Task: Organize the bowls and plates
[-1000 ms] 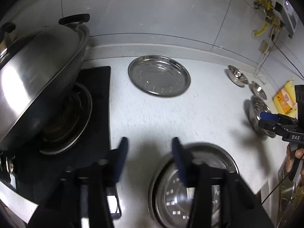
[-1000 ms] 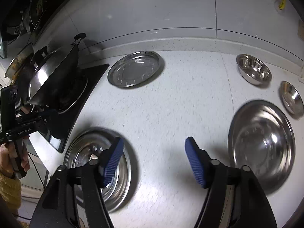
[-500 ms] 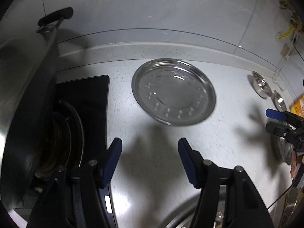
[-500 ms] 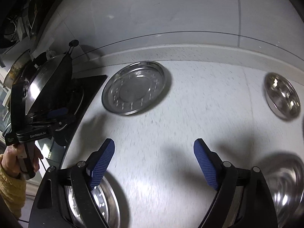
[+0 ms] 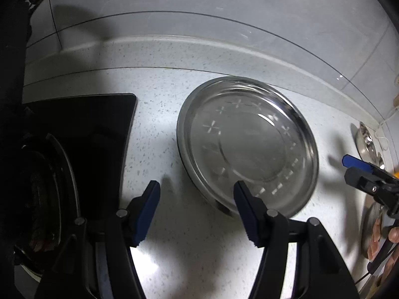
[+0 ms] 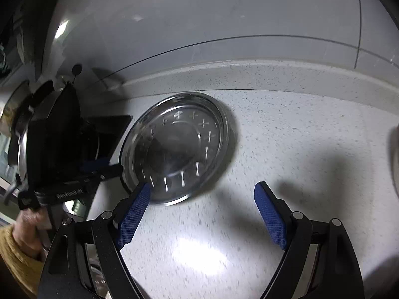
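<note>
a steel plate (image 5: pixel 249 144) lies flat on the speckled white counter (image 5: pixel 159 124), close to the back wall, and nothing is in it; only stamped cross marks ring its floor. off at 3 o'clock, near the wall, a small steel bowl (image 5: pixel 364 137) shows at the edge of the left view, too cut off to see inside. a black stove top (image 5: pixel 99 124) sits at 9 o'clock from the plate, just beside it.

the left gripper (image 5: pixel 197 189) hangs over the plate's 7 o'clock rim with its jaws apart and nothing between them, 1 blue pad over the rim, not touching. the right gripper (image 6: pixel 202 191) stands at the plate's 5 o'clock side, jaws wide apart and empty, its left pad over the near rim.
</note>
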A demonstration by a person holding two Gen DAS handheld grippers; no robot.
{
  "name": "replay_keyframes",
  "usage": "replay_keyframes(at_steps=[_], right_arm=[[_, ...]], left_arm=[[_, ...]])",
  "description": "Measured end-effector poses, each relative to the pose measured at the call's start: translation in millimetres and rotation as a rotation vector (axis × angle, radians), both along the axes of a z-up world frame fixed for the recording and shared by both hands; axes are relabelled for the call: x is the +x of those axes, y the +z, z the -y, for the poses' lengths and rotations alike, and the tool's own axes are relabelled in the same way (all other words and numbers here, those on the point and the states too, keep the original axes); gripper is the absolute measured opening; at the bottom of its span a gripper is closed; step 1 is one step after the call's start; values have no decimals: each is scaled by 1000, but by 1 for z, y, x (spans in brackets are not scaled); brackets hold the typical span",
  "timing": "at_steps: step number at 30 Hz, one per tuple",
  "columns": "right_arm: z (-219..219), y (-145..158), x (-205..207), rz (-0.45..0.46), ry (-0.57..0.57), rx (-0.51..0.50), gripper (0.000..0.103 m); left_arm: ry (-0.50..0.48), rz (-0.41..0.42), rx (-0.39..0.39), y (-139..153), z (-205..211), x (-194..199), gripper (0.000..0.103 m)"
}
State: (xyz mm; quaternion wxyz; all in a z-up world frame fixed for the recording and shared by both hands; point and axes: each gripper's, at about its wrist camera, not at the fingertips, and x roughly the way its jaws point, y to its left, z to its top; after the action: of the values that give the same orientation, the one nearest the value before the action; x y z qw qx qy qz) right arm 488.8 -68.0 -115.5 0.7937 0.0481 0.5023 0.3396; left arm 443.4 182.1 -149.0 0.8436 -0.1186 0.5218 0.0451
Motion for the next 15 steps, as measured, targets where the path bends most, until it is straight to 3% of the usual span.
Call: replay_keyframes(at_steps=[8,15], right_arm=[[-5,-22,23,-72,-24,57,78],[-17,-31,25,-89,15,68,42]], left_arm=[[55,-30,-24,-7,-9,12,59],[91,-32,-63,-10,-23,20,59]])
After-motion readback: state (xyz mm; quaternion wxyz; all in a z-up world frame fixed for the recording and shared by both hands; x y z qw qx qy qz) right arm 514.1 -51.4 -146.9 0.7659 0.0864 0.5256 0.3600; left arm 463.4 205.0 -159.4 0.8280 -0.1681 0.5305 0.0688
